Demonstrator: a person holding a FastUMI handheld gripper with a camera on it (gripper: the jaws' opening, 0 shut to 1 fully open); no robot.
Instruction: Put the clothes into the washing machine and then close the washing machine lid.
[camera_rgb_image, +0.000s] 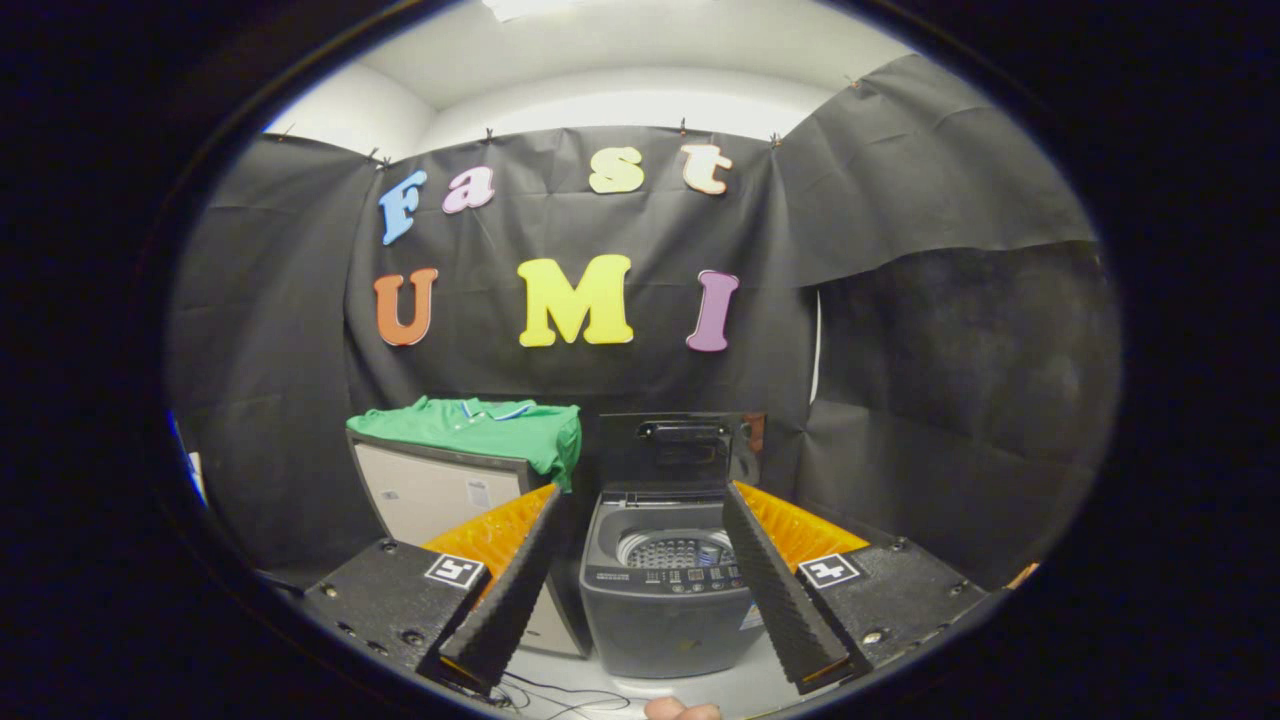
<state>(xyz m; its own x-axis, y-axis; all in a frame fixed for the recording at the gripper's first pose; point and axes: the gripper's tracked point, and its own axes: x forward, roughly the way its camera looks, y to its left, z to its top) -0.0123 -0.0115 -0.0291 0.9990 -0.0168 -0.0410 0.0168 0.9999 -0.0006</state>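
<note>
I hold the tool (645, 590) back with its fingers spread wide and empty, framing the small grey top-loading washing machine (668, 590), lid (672, 452) raised. The folded green polo shirt (478, 425) waits on the pale cabinet (435, 492) beyond the left finger.

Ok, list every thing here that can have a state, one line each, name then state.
Small grey top-loading washing machine: standing open, drum visible, no clothes seen inside.
Dark washing machine lid: raised upright at the back.
Green polo shirt: spread on top of the pale cabinet, not yet loaded.
Gripper: fingers spread open, holding nothing, washer beyond them.
</note>
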